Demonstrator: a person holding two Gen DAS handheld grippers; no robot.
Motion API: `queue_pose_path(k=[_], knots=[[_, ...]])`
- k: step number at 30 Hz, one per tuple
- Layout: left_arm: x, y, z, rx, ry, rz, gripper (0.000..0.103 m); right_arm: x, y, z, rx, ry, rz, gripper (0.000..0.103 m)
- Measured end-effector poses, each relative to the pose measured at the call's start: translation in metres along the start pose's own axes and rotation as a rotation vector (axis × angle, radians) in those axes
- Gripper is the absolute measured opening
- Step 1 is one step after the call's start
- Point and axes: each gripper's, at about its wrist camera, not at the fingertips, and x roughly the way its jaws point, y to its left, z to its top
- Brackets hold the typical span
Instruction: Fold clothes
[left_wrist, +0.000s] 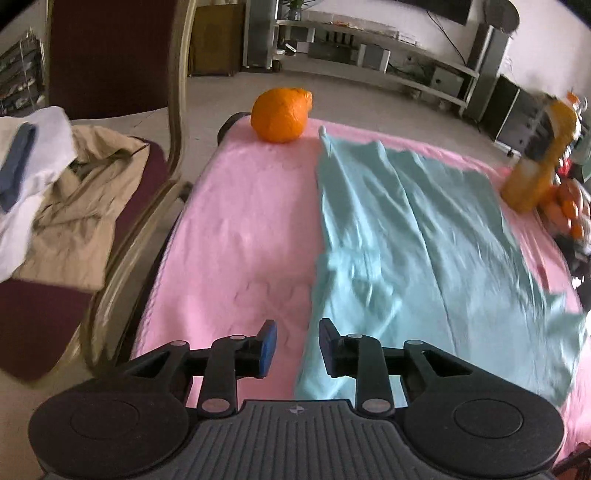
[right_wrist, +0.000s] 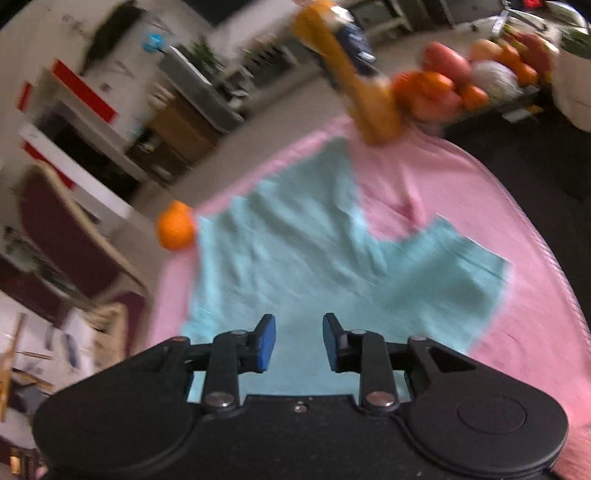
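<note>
In the left wrist view the left tongs (left_wrist: 297, 341) hang spread and empty above the near left edge of the teal garment (left_wrist: 406, 229), which lies flat on the pink-covered desk (left_wrist: 240, 221) with an orange (left_wrist: 280, 114) at the far edge and more clothes (left_wrist: 62, 199) heaped on a chair to the left. In the right wrist view, much blurred, the right tongs (right_wrist: 299, 341) are also spread and empty over the garment's near part, one sleeve (right_wrist: 461, 277) stretching right. I judge the garment spread out with a fold still to make, either an early or a later one; the next move calls for pinching an edge.
</note>
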Motion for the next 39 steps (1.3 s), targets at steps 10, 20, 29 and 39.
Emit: queue_pose_path(k=[10, 20, 29, 39], knots=[[0.07, -0.02, 0.02, 0.018, 0.094, -0.039, 0.027, 0.073, 0.006, 0.005, 0.03, 0.054, 0.008, 0.03], [0.093, -0.033, 0.017, 0.078, 0.12, -0.027, 0.016, 0.085, -0.009, -0.007, 0.056, 0.094, -0.023, 0.033], [0.019, 0.002, 0.003, -0.058, -0.078, 0.078, 0.002, 0.071, -0.014, -0.011, 0.067, 0.092, -0.043, 0.035], [0.041, 0.088, -0.033, -0.431, -0.016, 0.276, 0.001, 0.075, 0.0, -0.033, 0.106, 0.137, -0.019, 0.036]])
